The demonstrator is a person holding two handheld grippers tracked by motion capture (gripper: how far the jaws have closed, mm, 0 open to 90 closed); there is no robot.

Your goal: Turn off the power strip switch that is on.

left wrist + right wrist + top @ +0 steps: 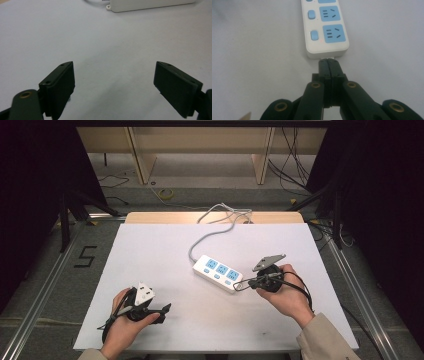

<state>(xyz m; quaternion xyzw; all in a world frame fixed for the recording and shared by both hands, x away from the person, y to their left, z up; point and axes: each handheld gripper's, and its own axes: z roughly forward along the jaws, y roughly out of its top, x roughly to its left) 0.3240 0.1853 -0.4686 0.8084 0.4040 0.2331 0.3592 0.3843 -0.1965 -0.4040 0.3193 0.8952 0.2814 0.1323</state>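
A white power strip [218, 272] with blue sockets and blue buttons lies mid-table, and its grey cable [210, 236] runs off the far edge. My right gripper [239, 285] is shut, its tips right against the strip's near end [328, 51]. The closed jaws hide whether they pinch anything. My left gripper [166, 309] rests at the front left, well apart from the strip. Its fingers [58, 87] stand open over bare table, and the strip's long side [150, 5] shows far ahead.
A white sheet [150, 255] covers the table. The wooden table edge [150, 217] shows at the back. More cables [165, 194] lie on the floor beyond, with dark stands at both sides.
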